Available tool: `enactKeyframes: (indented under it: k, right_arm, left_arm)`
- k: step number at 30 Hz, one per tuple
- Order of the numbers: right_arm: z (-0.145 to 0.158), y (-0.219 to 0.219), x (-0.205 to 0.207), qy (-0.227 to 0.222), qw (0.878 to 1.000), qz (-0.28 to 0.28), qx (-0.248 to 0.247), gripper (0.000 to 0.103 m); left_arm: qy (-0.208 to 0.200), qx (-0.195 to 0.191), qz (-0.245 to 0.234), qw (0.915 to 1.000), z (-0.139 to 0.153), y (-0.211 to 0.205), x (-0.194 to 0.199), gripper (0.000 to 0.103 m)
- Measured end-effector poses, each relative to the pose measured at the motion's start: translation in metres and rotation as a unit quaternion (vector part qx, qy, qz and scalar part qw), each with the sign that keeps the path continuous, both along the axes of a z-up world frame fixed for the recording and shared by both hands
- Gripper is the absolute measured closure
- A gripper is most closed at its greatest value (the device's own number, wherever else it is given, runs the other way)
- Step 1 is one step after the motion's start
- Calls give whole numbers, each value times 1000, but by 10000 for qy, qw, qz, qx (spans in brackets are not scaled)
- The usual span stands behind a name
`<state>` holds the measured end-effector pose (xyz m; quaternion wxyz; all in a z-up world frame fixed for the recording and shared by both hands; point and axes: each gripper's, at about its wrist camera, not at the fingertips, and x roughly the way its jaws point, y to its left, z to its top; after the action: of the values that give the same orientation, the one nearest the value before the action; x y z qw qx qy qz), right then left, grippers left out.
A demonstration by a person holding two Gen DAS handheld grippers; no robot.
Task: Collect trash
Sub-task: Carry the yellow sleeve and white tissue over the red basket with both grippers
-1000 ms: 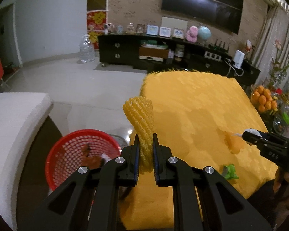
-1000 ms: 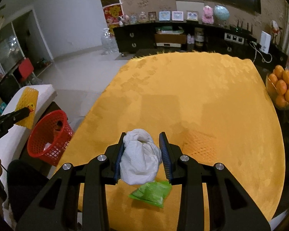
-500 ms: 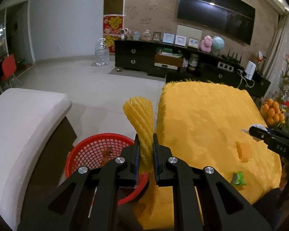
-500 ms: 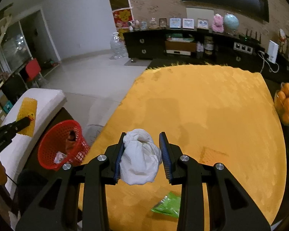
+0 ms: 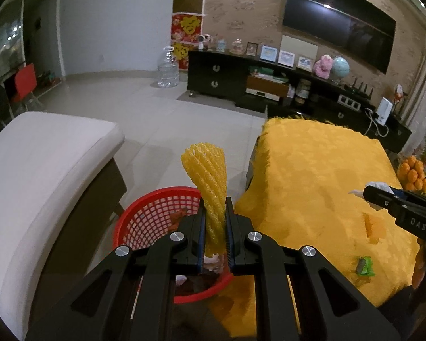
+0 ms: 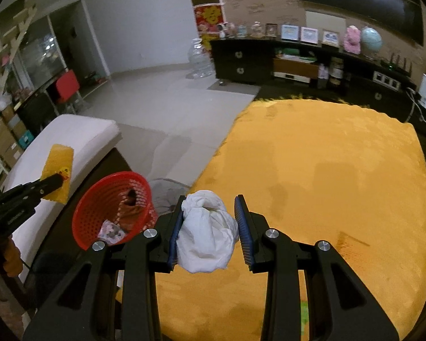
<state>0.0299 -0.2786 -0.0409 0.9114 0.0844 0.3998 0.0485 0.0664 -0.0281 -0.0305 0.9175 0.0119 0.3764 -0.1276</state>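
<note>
Both hands are carrying trash to the red basket (image 5: 167, 227), so this looks like the drop-off step. The left gripper (image 5: 215, 227) is clamped on a yellow foam net (image 5: 208, 182) right over the basket's near rim; next it should loosen there. Farther from the basket, over the yellow table (image 6: 340, 170), the right gripper (image 6: 210, 227) grips a crumpled white tissue (image 6: 207, 230). A green wrapper (image 5: 365, 265) lies on the table, well away from the basket.
</note>
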Motion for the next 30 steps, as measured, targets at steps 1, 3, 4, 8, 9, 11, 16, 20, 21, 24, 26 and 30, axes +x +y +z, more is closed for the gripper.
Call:
enactKeyframes:
  k: [1, 3, 4, 8, 9, 11, 16, 20, 21, 24, 26, 30]
  right_arm:
    - [0, 4, 2, 4, 10000, 48, -1, 69]
    - [0, 15, 7, 21, 9999, 164, 1, 69]
    - [0, 19, 8, 29, 9998, 208, 8, 69]
    - [1, 39, 18, 46, 9990, 441, 29, 69]
    - [2, 46, 21, 48, 9986, 517, 24, 69]
    - [3, 57, 25, 49, 9980, 633, 14, 69]
    - [3, 84, 36, 79, 9958, 912, -15, 70]
    - [-1, 101, 48, 167, 9942, 1064, 47, 70]
    - [-3, 104, 50, 193, 9938, 1095, 72, 70]
    - [-9, 116, 61, 297, 9924, 1181, 155, 70]
    - [-15, 123, 69, 404, 9913, 1227, 247, 70]
    - [-24, 134, 85, 612, 9887, 1308, 402, 70]
  left_arm:
    - [9, -4, 21, 10000, -1, 2, 1, 92]
    - [31, -28, 90, 10000, -2, 8, 2, 92]
    - [38, -38, 127, 9999, -2, 11, 2, 92]
    - [98, -83, 261, 9996, -4, 20, 6, 92]
    - [129, -85, 307, 9994, -6, 23, 8, 92]
    - [173, -76, 389, 9991, -9, 28, 11, 92]
    - [307, -120, 567, 9978, -17, 40, 17, 92]
    - [416, -142, 644, 9970, -24, 48, 23, 92]
    - [439, -138, 652, 9968, -25, 49, 23, 92]
    - [594, -56, 645, 9961, -33, 50, 31, 92]
    - [661, -50, 657, 9956, -36, 53, 36, 92]
    - [739, -56, 637, 9952, -42, 54, 41, 92]
